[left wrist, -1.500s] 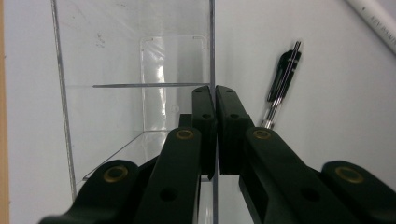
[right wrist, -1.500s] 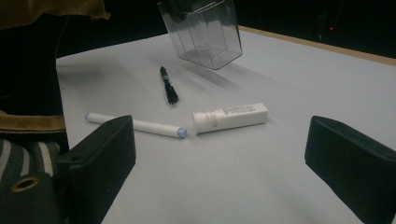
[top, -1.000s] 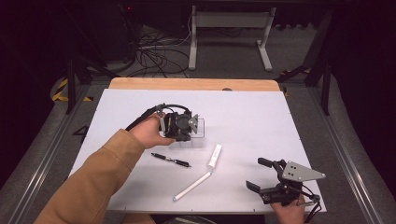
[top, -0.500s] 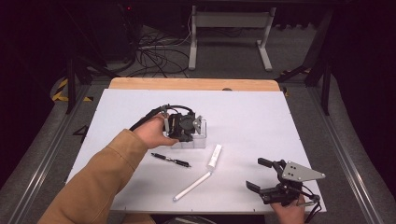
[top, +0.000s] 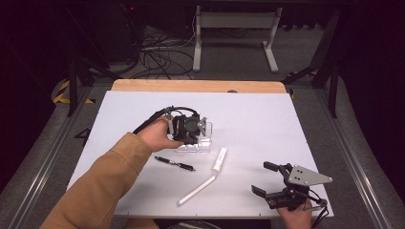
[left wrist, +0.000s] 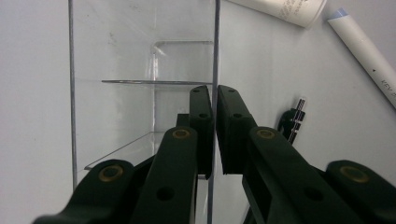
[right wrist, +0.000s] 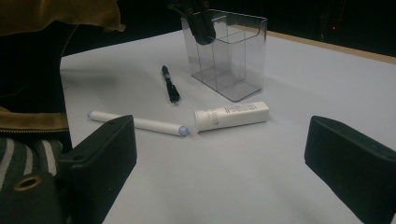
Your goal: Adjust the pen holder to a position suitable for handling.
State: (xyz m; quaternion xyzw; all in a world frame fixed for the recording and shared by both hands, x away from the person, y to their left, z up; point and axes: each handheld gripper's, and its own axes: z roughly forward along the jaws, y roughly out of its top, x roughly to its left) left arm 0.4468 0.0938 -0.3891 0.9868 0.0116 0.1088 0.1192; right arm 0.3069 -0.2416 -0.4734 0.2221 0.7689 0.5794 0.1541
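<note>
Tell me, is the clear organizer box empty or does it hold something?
Empty. The clear organizer box stands upright with bare compartments; the pen and both white tubes lie outside it. The left tongs clamp one wall.

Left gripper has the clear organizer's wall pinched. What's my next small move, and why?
Probably keep the left gripper clamped on the clear organizer and bring the open right gripper toward the white tube: it lies nearest, loose on the table.
</note>
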